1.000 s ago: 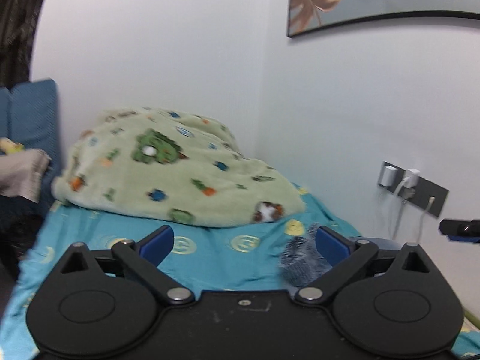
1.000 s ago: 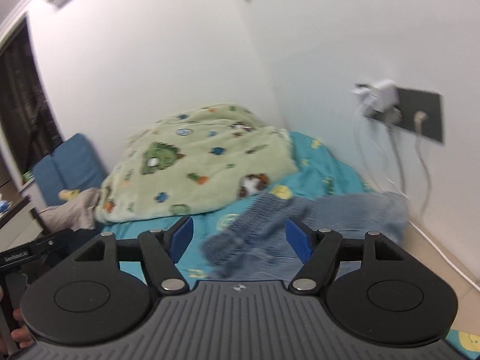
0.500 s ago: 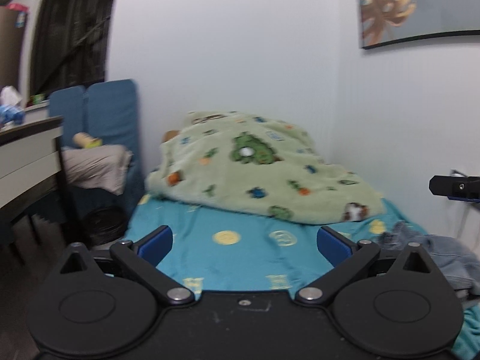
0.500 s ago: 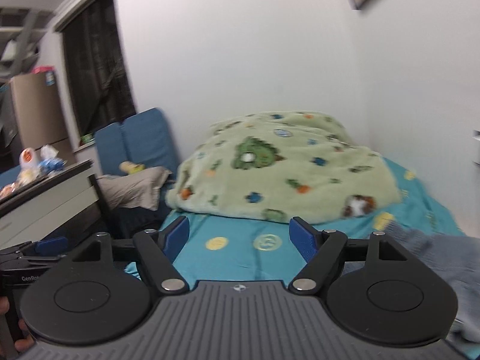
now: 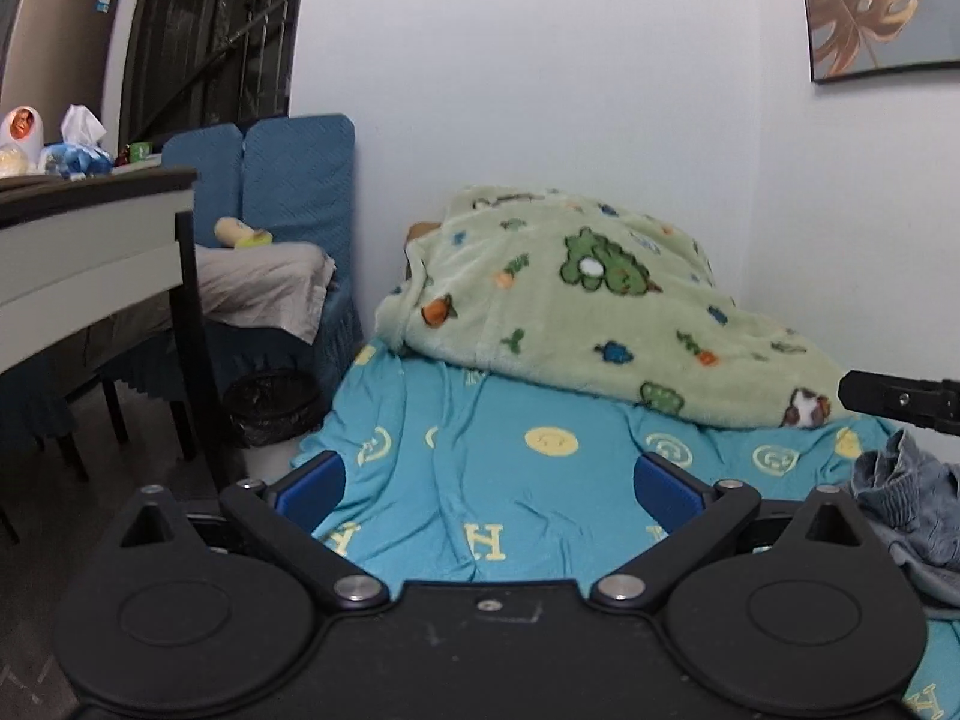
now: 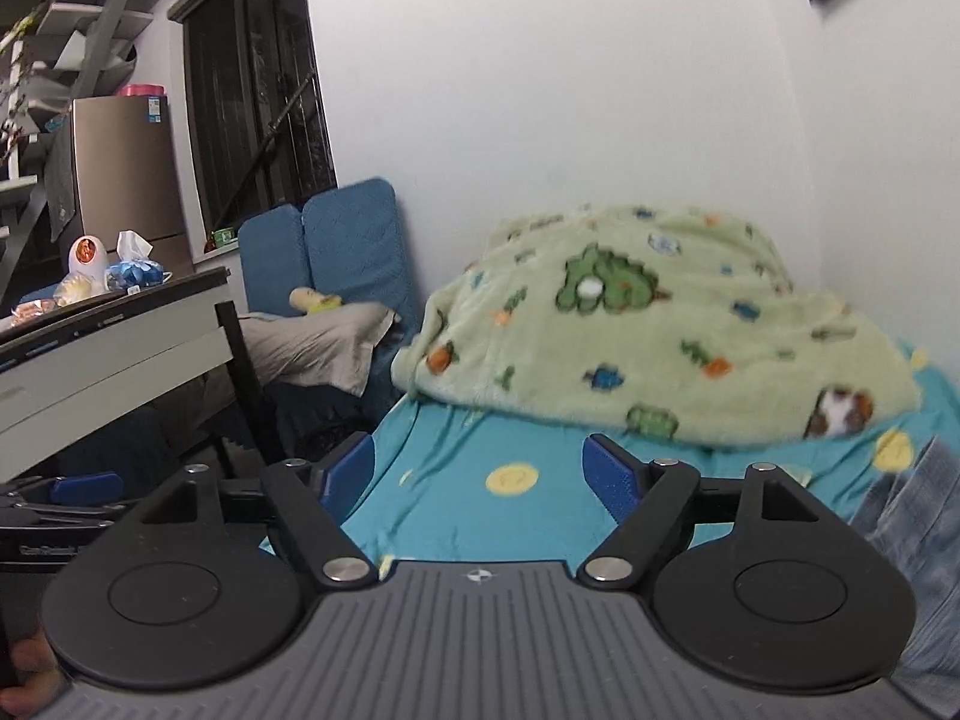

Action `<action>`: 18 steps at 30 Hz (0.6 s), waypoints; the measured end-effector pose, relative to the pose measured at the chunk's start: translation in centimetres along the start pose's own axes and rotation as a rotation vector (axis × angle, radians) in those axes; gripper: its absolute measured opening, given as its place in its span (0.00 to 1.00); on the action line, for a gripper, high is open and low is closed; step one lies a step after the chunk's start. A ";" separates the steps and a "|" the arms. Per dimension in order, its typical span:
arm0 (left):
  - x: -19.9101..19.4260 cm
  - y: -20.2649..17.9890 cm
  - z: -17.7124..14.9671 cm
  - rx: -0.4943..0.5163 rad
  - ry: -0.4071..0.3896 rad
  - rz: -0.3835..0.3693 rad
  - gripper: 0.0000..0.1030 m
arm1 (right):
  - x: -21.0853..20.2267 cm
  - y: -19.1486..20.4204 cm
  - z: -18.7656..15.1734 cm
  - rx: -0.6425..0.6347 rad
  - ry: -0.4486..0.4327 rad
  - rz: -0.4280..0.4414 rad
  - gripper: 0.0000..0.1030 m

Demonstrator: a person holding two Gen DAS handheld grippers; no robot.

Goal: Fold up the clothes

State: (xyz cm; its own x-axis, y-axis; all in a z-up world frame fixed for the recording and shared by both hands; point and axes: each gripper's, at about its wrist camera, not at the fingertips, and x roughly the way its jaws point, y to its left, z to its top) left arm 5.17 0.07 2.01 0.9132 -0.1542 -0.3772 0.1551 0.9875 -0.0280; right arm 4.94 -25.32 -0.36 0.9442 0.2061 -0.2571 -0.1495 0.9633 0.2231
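A crumpled grey-blue garment [image 5: 900, 516] lies on the turquoise bed sheet [image 5: 510, 480] at the right; it also shows at the right edge of the right wrist view [image 6: 912, 540]. My left gripper [image 5: 489, 480] is open and empty, held above the sheet, left of the garment. My right gripper [image 6: 480, 468] is open and empty, also above the sheet with the garment to its right. The tip of the right gripper shows in the left wrist view [image 5: 900, 399]. The left gripper shows at the left edge of the right wrist view [image 6: 60, 498].
A green cartoon-print fleece blanket [image 5: 588, 306] is heaped at the head of the bed against the white wall. A desk [image 5: 90, 240] with clutter stands left, with a blue-covered chair [image 5: 282, 180], beige cloth [image 5: 264, 282] and a black bin [image 5: 270, 402] beside the bed.
Both grippers have swung left, away from the wall socket and garment. The garment has slid to the right edge of both views, and the desk and chair have come into sight.
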 end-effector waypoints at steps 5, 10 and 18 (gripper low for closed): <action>0.6 -1.3 -0.9 0.060 -0.018 0.039 1.00 | 0.7 -0.5 -2.0 -0.047 0.029 -0.044 0.77; -0.1 -1.4 -1.4 0.102 -0.050 0.055 1.00 | 0.1 -0.9 -2.2 -0.045 0.049 -0.087 0.81; 0.9 0.3 -1.7 -0.072 0.043 -0.015 1.00 | 0.3 -1.3 -2.7 -0.024 0.047 -0.097 1.00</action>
State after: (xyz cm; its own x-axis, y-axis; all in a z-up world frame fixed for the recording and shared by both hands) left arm 5.43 0.33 0.07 0.8937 -0.1685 -0.4158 0.1394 0.9852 -0.0996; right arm 4.67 -26.09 -3.25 0.9397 0.1189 -0.3207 -0.0654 0.9828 0.1727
